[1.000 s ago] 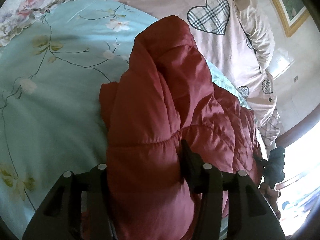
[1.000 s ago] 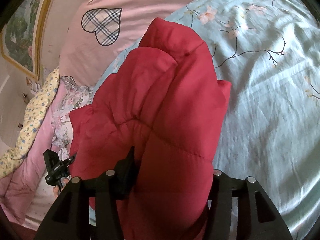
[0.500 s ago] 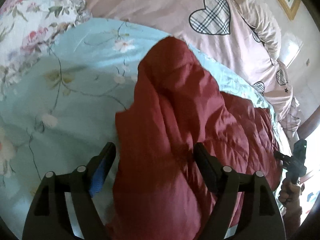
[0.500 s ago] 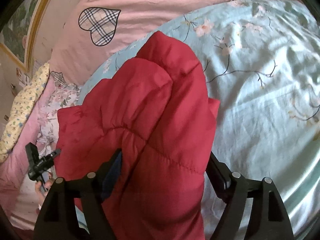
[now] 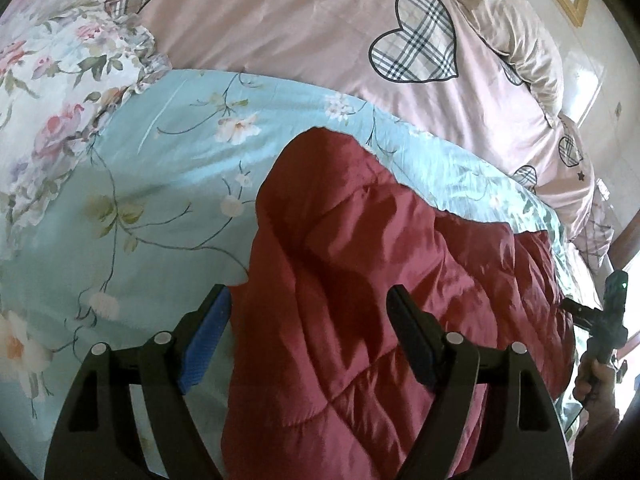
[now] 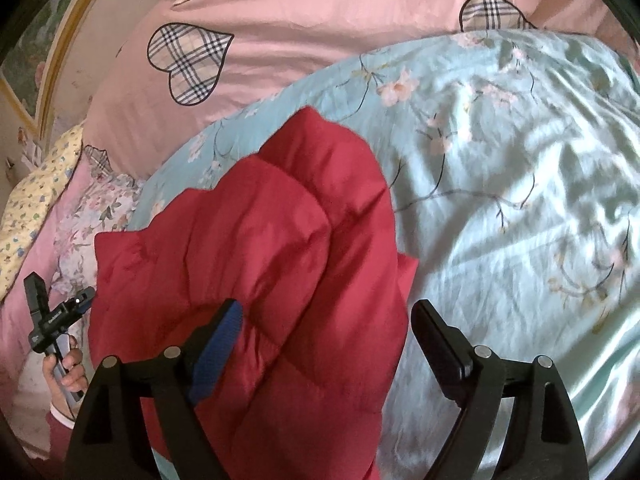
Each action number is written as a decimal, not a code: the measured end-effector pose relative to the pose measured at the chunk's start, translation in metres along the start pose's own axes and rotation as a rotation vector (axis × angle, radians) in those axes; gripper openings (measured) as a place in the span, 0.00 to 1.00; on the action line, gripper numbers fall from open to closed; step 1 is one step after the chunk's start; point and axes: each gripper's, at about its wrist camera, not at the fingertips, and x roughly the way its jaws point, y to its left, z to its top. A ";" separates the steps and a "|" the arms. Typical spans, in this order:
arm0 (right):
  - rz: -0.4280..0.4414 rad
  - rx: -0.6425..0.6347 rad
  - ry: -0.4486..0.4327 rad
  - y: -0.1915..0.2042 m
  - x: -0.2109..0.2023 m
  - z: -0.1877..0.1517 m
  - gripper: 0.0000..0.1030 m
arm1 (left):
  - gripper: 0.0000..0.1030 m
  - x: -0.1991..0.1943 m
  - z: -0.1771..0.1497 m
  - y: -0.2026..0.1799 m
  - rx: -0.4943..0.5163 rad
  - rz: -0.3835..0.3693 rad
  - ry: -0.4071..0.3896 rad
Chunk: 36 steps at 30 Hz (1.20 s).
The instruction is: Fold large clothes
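— Where's the coat sitting?

— The red padded jacket [image 5: 360, 300] lies bunched and folded over on the pale blue flowered bedspread [image 5: 140, 200], filling the lower middle of my left view. In my right view it fills the lower left and centre [image 6: 260, 260], one folded end pointing toward the upper middle of the frame.

— And your tongs?

— My left tongs [image 5: 308, 320] stand wide. They've just been opening, and the jacket is between the jaws, but the pads don't press on it; the blue pad [image 5: 208, 340] on the left finger is bare and just beside the cloth. My right tongs [image 6: 326, 332] are wide too, jaws just opened further, jacket between them and not pinched; the right-hand finger hangs over the bedspread.

— What else shows?

— A pink quilt with plaid hearts [image 5: 416, 48] across the top of both views, and a rose-print pillow [image 5: 52, 80] at upper left in the left view. At each frame's edge I see my other hand: right hand [image 5: 596, 380] at lower right, left hand [image 6: 66, 372] at lower left.
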 end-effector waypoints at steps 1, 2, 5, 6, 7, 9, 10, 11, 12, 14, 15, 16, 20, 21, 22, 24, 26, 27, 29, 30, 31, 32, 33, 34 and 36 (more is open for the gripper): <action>-0.002 -0.002 -0.004 0.000 0.000 0.005 0.85 | 0.78 0.001 0.002 -0.001 0.001 -0.001 0.001; -0.004 -0.005 -0.007 0.001 0.001 0.008 0.85 | 0.78 0.003 0.005 -0.003 0.004 -0.003 0.002; -0.015 -0.022 -0.020 0.005 0.005 0.026 0.85 | 0.78 0.008 0.014 -0.007 0.016 -0.002 0.002; -0.018 -0.028 -0.024 0.006 0.007 0.032 0.85 | 0.78 0.010 0.016 -0.009 0.019 -0.001 0.001; -0.018 -0.033 -0.025 0.007 0.009 0.036 0.85 | 0.78 0.012 0.020 -0.011 0.021 -0.003 0.001; -0.028 -0.047 -0.019 0.010 0.017 0.049 0.85 | 0.78 0.018 0.026 -0.014 0.026 -0.001 0.002; -0.035 -0.052 -0.018 0.010 0.020 0.054 0.85 | 0.78 0.021 0.029 -0.016 0.028 0.003 0.002; -0.041 -0.054 -0.014 0.011 0.026 0.060 0.85 | 0.78 0.025 0.032 -0.017 0.032 0.010 0.003; -0.044 -0.055 -0.010 0.012 0.031 0.064 0.84 | 0.78 0.028 0.034 -0.019 0.036 0.019 0.004; -0.048 -0.069 -0.004 0.016 0.037 0.069 0.75 | 0.68 0.035 0.038 -0.021 0.043 0.024 0.010; -0.058 -0.080 -0.001 0.018 0.040 0.070 0.54 | 0.45 0.038 0.039 -0.022 0.045 0.017 0.018; -0.080 -0.091 0.003 0.021 0.042 0.071 0.41 | 0.34 0.043 0.040 -0.022 0.043 0.012 0.035; -0.107 -0.114 -0.040 0.028 0.035 0.070 0.11 | 0.09 0.044 0.042 -0.023 0.037 0.030 0.028; -0.123 -0.122 -0.069 0.031 0.029 0.069 0.09 | 0.08 0.041 0.044 -0.024 0.040 0.034 0.014; -0.130 -0.123 -0.089 0.033 0.025 0.070 0.09 | 0.08 0.039 0.046 -0.025 0.041 0.038 0.004; -0.140 -0.118 -0.126 0.035 0.017 0.074 0.08 | 0.07 0.035 0.053 -0.030 0.041 0.047 -0.024; -0.153 -0.112 -0.148 0.037 0.015 0.081 0.07 | 0.07 0.035 0.061 -0.036 0.048 0.066 -0.044; -0.166 -0.111 -0.153 0.038 0.015 0.084 0.07 | 0.07 0.037 0.064 -0.039 0.055 0.083 -0.052; -0.205 -0.123 -0.149 0.039 0.023 0.088 0.07 | 0.07 0.047 0.066 -0.042 0.063 0.112 -0.050; -0.228 -0.124 -0.134 0.037 0.031 0.089 0.07 | 0.07 0.052 0.067 -0.041 0.060 0.120 -0.042; -0.237 -0.121 -0.122 0.035 0.037 0.088 0.07 | 0.07 0.060 0.066 -0.039 0.055 0.127 -0.028; -0.247 -0.114 -0.107 0.031 0.044 0.087 0.06 | 0.07 0.069 0.065 -0.037 0.051 0.136 -0.009; -0.255 -0.101 -0.087 0.025 0.053 0.084 0.06 | 0.07 0.076 0.063 -0.034 0.047 0.143 0.007; -0.255 -0.093 -0.077 0.022 0.058 0.083 0.06 | 0.07 0.086 0.060 -0.030 0.038 0.145 0.031; -0.256 -0.070 -0.057 0.013 0.069 0.077 0.06 | 0.07 0.098 0.056 -0.025 0.026 0.145 0.058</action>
